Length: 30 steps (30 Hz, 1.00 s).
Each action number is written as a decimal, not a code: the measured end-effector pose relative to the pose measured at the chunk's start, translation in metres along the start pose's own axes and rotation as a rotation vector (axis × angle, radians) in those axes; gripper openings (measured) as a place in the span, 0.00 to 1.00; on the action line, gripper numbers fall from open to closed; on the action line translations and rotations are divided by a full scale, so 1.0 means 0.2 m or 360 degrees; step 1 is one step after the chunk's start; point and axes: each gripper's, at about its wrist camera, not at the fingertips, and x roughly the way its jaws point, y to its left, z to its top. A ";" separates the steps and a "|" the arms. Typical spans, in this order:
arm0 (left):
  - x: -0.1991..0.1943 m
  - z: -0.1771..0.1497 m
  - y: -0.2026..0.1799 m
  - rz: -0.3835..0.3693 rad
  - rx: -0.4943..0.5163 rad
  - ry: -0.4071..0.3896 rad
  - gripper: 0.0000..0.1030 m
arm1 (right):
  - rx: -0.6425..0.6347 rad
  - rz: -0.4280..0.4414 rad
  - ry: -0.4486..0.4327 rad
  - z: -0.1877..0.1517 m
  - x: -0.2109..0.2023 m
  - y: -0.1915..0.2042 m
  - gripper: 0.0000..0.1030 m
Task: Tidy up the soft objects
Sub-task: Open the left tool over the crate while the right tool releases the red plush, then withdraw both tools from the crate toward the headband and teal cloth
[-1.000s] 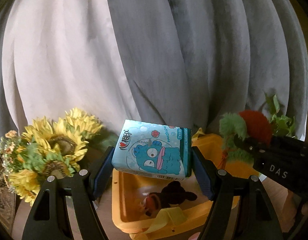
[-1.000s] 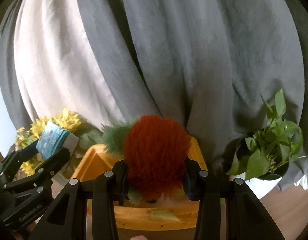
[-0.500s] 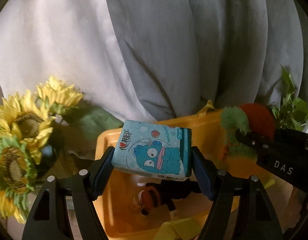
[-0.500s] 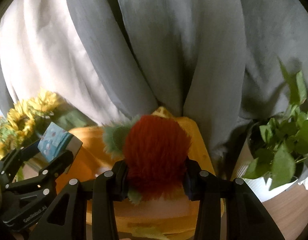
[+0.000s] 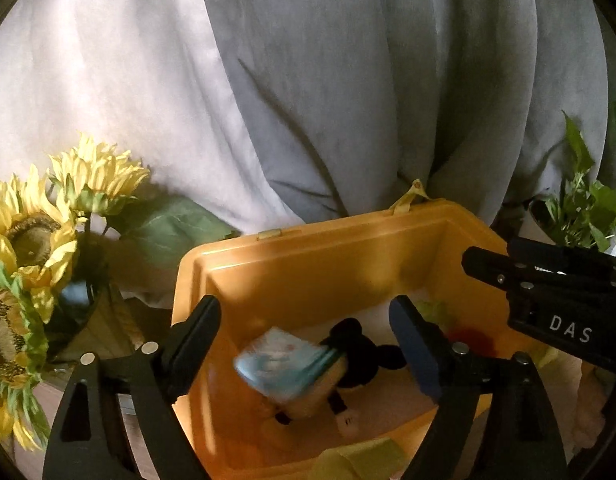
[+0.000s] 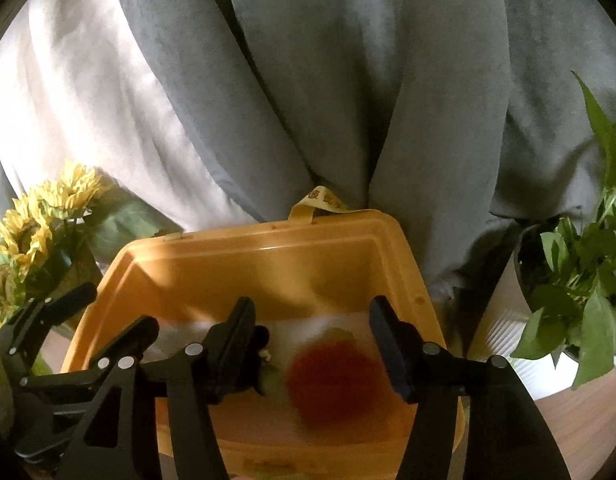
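Both sets of tongs, left tongs [image 5: 304,344] and right tongs [image 6: 311,344], are opening over the yellow bin [image 5: 308,248], gripping nothing; tissue pack [image 5: 284,364] and red plush [image 6: 331,380] (blurred) drop inside for storage.

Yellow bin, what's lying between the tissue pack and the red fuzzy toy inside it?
A black plush doll lies between the tissue pack and the red fuzzy toy, seen in the left wrist view.
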 end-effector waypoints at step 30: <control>-0.72 -0.21 -0.12 -0.0007 0.0030 -0.0247 0.90 | 0.0100 -0.0197 -0.0324 -0.27 -0.75 -0.03 0.71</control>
